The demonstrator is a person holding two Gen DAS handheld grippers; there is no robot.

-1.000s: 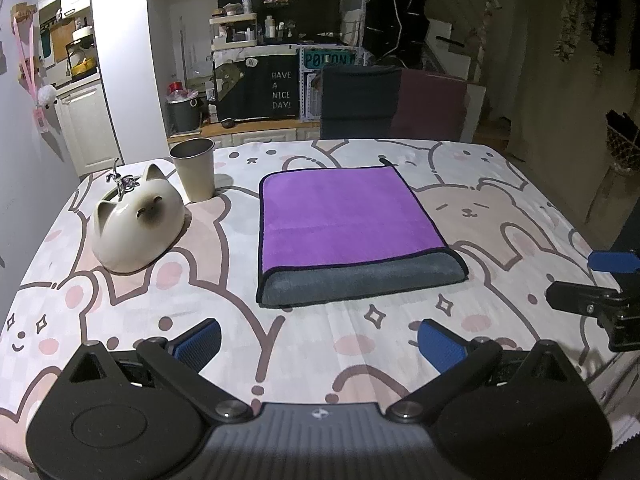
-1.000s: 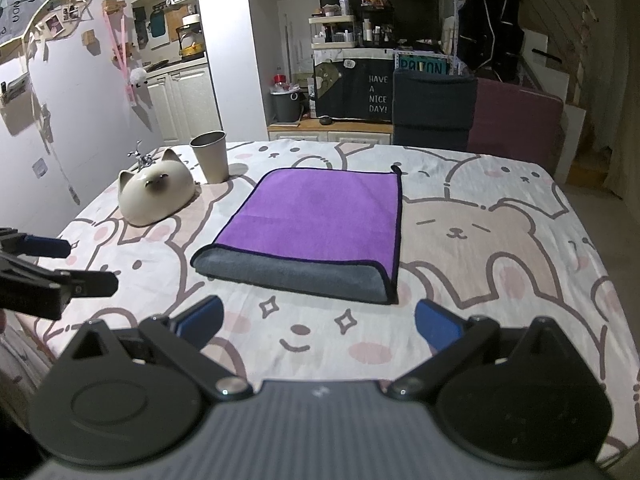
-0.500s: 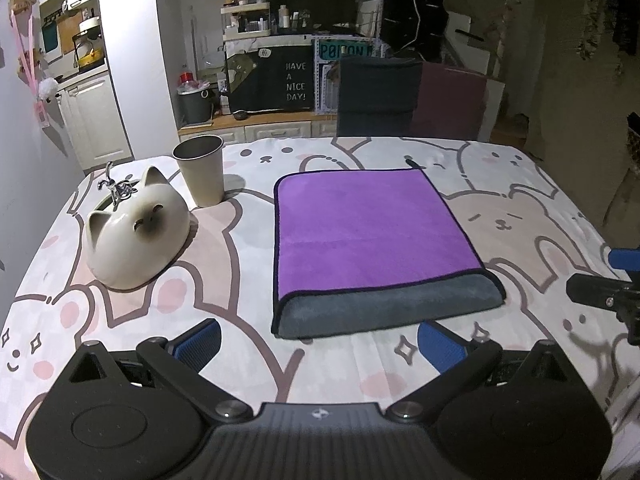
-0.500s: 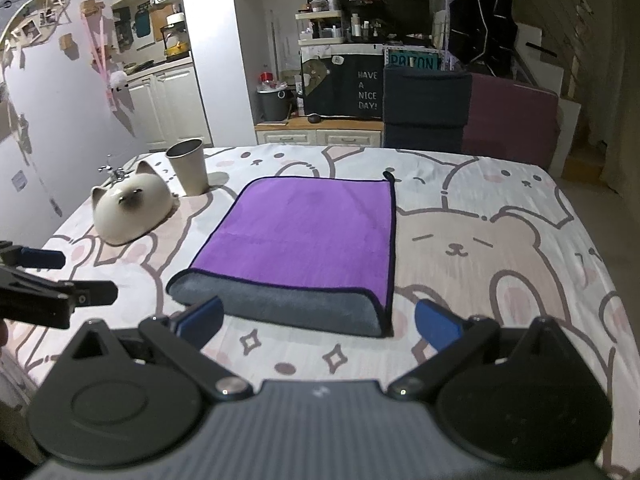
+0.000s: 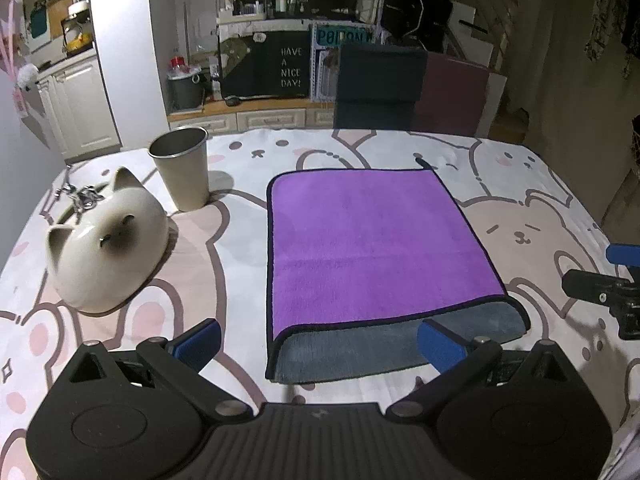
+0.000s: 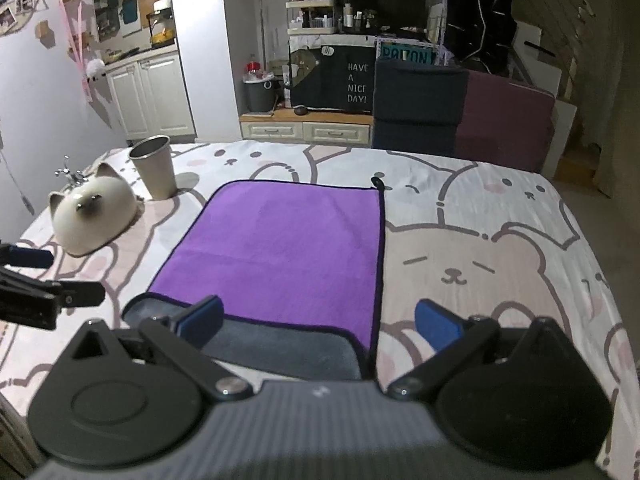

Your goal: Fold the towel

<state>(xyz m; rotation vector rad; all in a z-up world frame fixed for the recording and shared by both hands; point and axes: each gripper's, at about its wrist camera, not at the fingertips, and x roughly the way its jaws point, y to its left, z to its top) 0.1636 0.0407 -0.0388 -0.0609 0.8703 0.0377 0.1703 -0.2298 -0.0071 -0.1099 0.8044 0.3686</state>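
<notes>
A purple towel with a grey underside and black edging lies flat on the bear-print tablecloth, folded once, with the grey fold strip nearest me. It also shows in the right wrist view. My left gripper is open, its blue pads just over the towel's near-left end. My right gripper is open over the towel's near-right corner. Each gripper shows at the edge of the other's view, the right one and the left one. Neither holds anything.
A cat-shaped ceramic bowl lies upside down left of the towel, with a metal cup standing behind it. The tablecloth spreads to the right of the towel. Chairs and kitchen cabinets stand beyond the table's far edge.
Both grippers have moved forward toward the towel; their pads now reach over its near grey edge. The towel has not moved. Both stay open.
</notes>
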